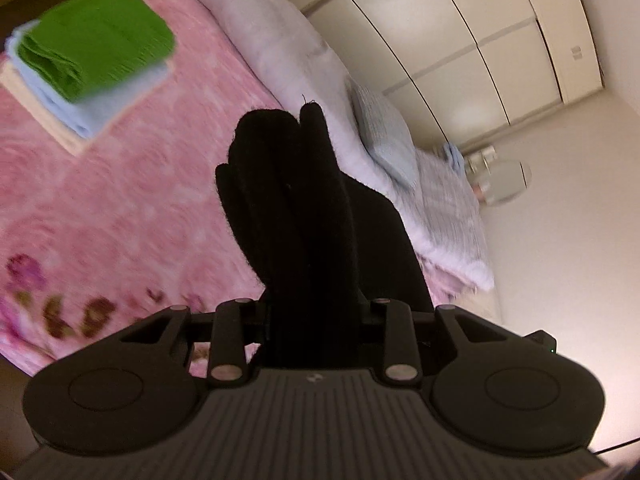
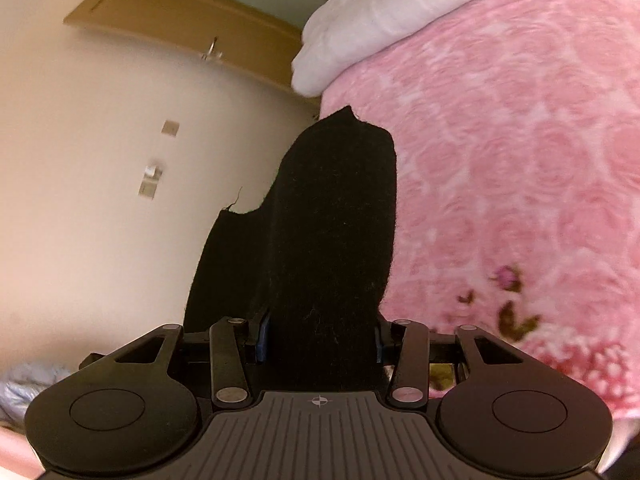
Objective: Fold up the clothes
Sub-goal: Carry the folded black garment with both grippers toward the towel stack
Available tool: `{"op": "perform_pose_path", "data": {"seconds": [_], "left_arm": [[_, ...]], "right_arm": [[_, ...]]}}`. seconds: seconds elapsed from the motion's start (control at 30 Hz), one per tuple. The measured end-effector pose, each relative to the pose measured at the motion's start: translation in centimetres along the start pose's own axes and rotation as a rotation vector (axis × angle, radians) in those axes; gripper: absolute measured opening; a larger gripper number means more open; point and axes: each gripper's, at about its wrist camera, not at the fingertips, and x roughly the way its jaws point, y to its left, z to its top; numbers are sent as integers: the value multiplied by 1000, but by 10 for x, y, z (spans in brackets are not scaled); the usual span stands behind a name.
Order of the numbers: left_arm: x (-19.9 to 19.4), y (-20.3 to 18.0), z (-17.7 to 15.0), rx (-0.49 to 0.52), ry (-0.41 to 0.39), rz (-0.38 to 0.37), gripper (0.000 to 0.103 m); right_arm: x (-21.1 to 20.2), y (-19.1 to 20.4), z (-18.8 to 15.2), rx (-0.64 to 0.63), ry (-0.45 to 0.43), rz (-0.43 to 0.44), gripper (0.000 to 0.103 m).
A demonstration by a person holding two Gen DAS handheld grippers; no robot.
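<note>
A black fleecy garment [image 1: 288, 200] is bunched up between the jaws of my left gripper [image 1: 314, 304], which is shut on it; the cloth hides the fingers. The same black garment [image 2: 336, 208] fills my right gripper [image 2: 320, 332], also shut on it, with blue pads [image 2: 263, 336] showing at the cloth's sides. Both grippers hang above the pink flowered blanket [image 1: 140, 220] of the bed. A stack of folded clothes sits on the blanket at upper left: a green piece [image 1: 96, 44] on top, a light blue one [image 1: 92, 116] below.
A rolled white duvet [image 1: 280, 48] and a pale blue pillow [image 1: 388, 136] lie along the bed's far side. Cream wardrobe doors [image 1: 460, 40] stand beyond. In the right wrist view the bed edge [image 2: 320, 104] meets bare floor, with a wooden door [image 2: 180, 12] behind.
</note>
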Motion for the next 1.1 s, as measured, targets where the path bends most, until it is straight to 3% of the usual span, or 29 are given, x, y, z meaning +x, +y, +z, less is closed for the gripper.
{"op": "perform_pose_path", "data": {"seconds": [0.23,0.43,0.6,0.83,1.1], "left_arm": [[-37,30,59,-16,-101,35,28],[-44,35,127,2,-155,68,28],[-41,40,184,54,-163,61,28],[-39,68,272,159,-122,-11,28],[-28,126,351,243,-82,-58,28]], "right_arm": [[73,41,30,-86,45,46,44],[131,75,73,-122,50,101,44],[164,102,100,-136,-4,114,44],[216,134,117,-109,-144,114,44],[299,158,135,-81,-257,106,44]]}}
